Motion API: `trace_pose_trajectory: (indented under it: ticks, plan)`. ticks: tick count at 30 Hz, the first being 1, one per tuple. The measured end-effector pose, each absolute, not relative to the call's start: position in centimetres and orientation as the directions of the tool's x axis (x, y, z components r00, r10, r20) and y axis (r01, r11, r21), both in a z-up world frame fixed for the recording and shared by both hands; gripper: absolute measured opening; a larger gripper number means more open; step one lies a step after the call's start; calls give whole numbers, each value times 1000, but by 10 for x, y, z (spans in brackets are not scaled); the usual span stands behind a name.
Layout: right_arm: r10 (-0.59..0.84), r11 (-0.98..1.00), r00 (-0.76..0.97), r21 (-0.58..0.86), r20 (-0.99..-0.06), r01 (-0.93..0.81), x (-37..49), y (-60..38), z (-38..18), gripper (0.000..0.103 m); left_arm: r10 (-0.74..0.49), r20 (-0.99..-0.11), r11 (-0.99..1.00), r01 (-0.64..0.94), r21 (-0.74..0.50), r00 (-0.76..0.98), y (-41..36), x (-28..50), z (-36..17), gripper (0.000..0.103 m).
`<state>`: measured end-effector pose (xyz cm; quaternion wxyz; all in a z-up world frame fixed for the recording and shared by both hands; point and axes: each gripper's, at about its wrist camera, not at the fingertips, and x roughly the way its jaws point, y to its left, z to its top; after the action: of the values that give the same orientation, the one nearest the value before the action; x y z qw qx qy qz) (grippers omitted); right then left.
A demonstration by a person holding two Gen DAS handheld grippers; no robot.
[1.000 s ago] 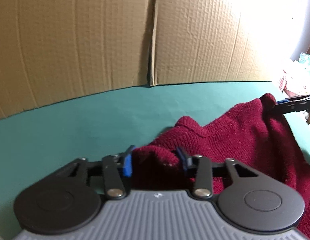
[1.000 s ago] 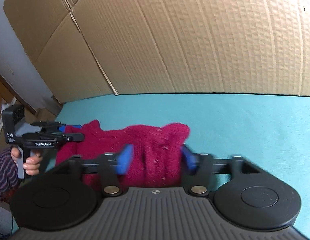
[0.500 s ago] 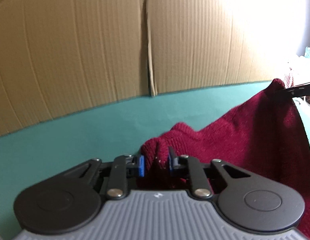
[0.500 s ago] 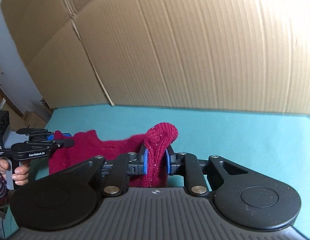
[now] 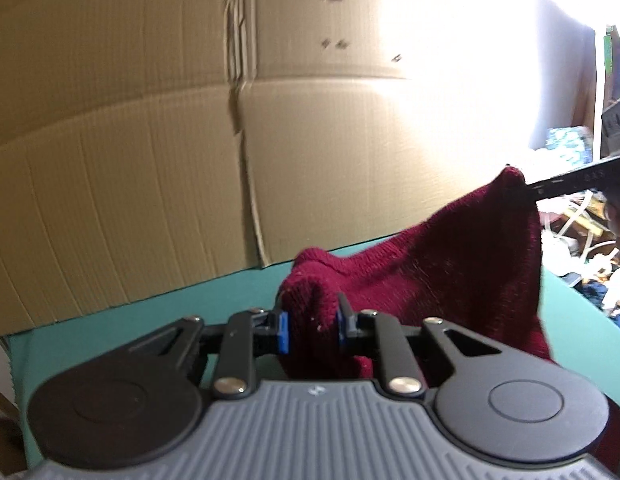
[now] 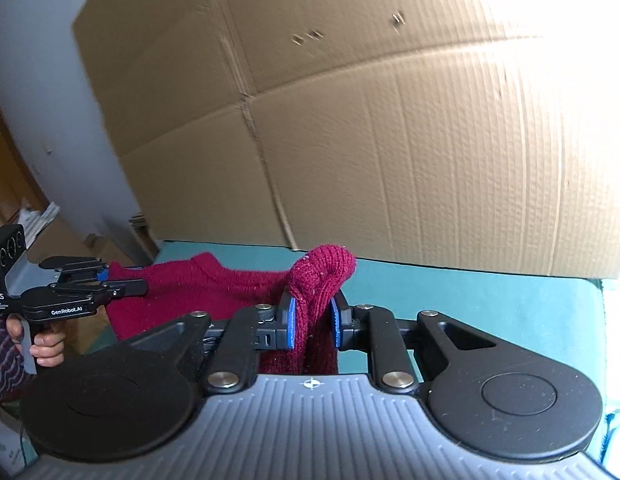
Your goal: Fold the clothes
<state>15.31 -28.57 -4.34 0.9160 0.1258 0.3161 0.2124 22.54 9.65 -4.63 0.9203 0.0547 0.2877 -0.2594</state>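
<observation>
In the right view, a hand grips the left claw.

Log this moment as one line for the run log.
left gripper: shut on sweater | right gripper: shut on sweater | sweater: lifted, stretched between both | table: green

Maroon knit sweater, teal table, tan corrugated cardboard, blue-padded jaws.

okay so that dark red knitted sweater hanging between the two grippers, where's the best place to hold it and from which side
Grip the dark red knitted sweater at its two upper corners, one per gripper, coming in from the near edge. The left gripper and right gripper each pinch a bunched fold of thick knit between blue pads, and the cloth spans between them above the teal table, so it likely hangs fairly even for folding.
</observation>
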Motion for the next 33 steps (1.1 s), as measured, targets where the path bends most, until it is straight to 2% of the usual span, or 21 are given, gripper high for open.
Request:
trace_pose_trajectory:
  ticks: [3, 12, 20, 26, 29, 31, 33]
  plan:
    - [473, 876, 713, 360, -517, -321, 129, -285, -33, 18, -473, -530, 846, 531, -50, 704, 102, 199, -36, 18]
    - [485, 872, 702, 349, -522, -344, 68, -268, -34, 19, -547, -518, 789, 612, -57, 657, 110, 135, -35, 19]
    - [468, 879, 633, 248, -617, -408, 25, -241, -64, 19, -515, -601, 778, 628, -28, 612, 105, 86, -67, 19]
    - [432, 868, 569, 152, -700, -472, 6, -218, -98, 22, -487, -662, 767, 641, -13, 570, 94, 53, -91, 25]
    - [427, 858, 545, 132, -722, -497, 5, -207, -110, 27, -469, -683, 768, 641, -3, 560, 94, 42, -97, 26]
    - [425, 851, 531, 123, -733, -511, 5, -202, -114, 42, -457, -694, 769, 639, 6, 557, 95, 35, -99, 29]
    - [423, 845, 525, 113, -738, -522, 6, -198, -112, 43, -450, -700, 771, 637, 9, 555, 100, 27, -97, 32]
